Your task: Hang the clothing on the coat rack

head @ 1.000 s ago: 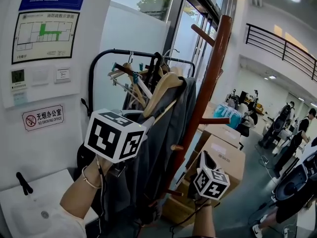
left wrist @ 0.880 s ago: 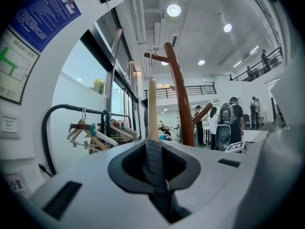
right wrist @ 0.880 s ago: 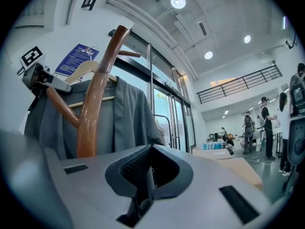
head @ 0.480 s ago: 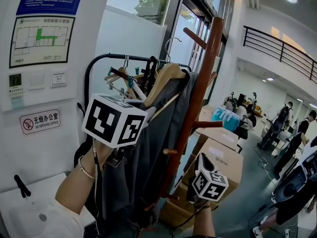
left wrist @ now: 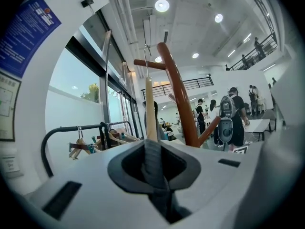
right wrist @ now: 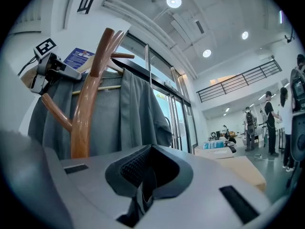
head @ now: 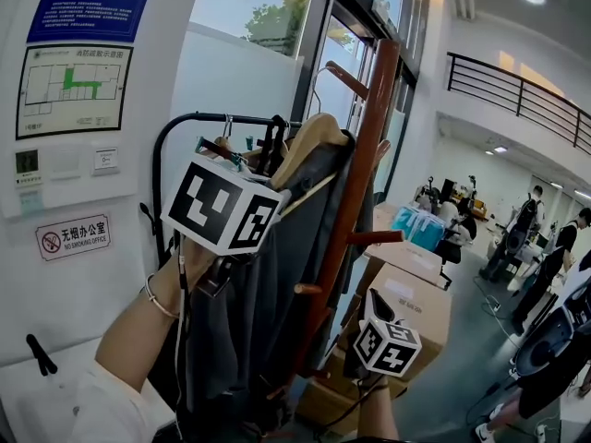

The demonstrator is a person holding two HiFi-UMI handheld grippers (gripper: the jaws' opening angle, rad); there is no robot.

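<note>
A grey garment (head: 277, 284) hangs on a wooden hanger (head: 309, 137) right beside the brown coat rack's pole (head: 355, 183). My left gripper (left wrist: 152, 162) is shut on the hanger's (left wrist: 150, 111) shoulder with grey cloth over it; its wire hook (left wrist: 145, 56) rises close to the pole (left wrist: 177, 92) and its top peg (left wrist: 145, 63). Its marker cube (head: 222, 206) is at the left of the head view. My right gripper (right wrist: 144, 187), lower down below its own cube (head: 386, 344), is shut on a fold of the garment (right wrist: 138, 113).
A black clothes rail (head: 199, 120) with several hangers stands behind the garment by the wall. Cardboard boxes (head: 416, 289) sit right of the rack's foot. A white sink (head: 37, 404) is at lower left. People (head: 526, 238) stand far back right.
My left gripper has lifted the hanger and garment upward along the rack's pole. The right gripper has hardly moved.
</note>
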